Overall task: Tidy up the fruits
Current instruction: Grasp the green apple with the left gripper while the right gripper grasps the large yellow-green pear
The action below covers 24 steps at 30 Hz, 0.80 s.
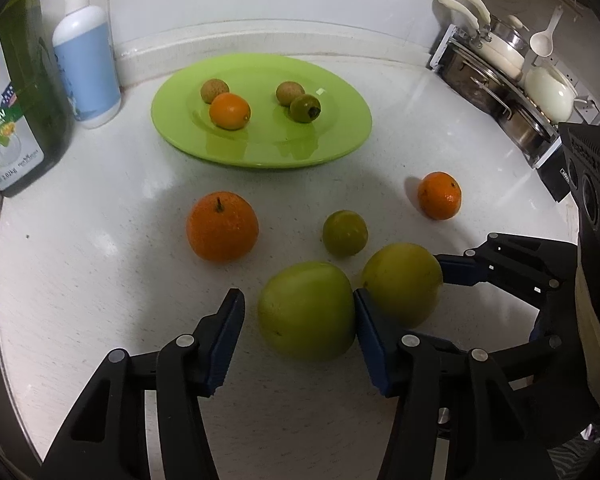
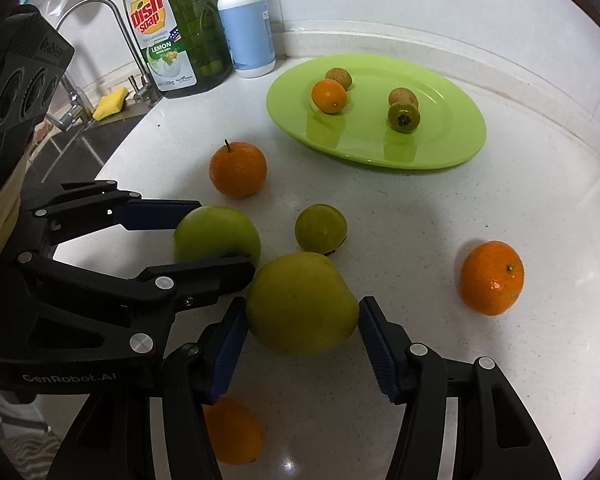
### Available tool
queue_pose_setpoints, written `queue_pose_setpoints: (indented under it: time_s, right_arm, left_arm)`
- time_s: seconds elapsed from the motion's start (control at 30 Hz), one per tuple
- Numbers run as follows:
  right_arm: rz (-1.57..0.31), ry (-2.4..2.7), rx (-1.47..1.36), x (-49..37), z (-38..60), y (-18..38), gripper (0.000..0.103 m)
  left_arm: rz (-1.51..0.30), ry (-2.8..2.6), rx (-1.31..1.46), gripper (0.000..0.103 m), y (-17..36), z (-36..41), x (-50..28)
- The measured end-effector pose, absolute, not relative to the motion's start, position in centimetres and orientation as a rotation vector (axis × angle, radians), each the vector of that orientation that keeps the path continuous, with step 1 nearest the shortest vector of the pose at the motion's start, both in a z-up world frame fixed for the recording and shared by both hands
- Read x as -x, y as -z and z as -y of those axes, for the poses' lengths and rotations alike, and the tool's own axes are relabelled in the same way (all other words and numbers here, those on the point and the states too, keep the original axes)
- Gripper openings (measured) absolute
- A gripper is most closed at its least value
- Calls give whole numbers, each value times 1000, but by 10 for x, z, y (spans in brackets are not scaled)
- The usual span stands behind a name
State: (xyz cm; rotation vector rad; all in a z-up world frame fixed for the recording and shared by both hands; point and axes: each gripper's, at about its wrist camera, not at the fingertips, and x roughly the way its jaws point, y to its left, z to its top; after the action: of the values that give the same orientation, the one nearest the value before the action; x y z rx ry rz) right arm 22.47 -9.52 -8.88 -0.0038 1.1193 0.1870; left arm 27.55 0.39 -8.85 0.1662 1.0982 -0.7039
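Observation:
My left gripper (image 1: 298, 308) straddles a green apple (image 1: 306, 310) on the white counter. Its right pad touches the apple and a gap shows at the left pad, so it stands open. My right gripper (image 2: 302, 312) has both pads against the sides of a yellow-green apple (image 2: 300, 304) that lies just right of the green one. Loose on the counter are a large orange (image 1: 222, 226), a small green fruit (image 1: 345, 233) and a mandarin (image 2: 492, 278). Behind them, a green plate (image 1: 260, 156) carries a kumquat (image 1: 230, 111) and three small brownish-green fruits.
A dish soap bottle (image 2: 180, 28) and a white pump bottle (image 2: 246, 24) stand at the back left, near the tap (image 2: 112, 36) and the sink. Pots (image 1: 504, 52) sit on a rack at the far right. Another orange fruit (image 2: 232, 432) lies under my right gripper.

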Motion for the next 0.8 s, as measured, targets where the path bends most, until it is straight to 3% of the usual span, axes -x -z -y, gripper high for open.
queue_pose_setpoints:
  time_s: [0.03,0.8]
  right_arm:
    - [-1117,-187,6,-225,95,89,54]
    - [-1053,-131,-74,-203,117,78,53]
  left_arm:
    - [-1107,714,-163,46,89,-3,-275]
    - [-932,550,-199,45,54,-16,-240]
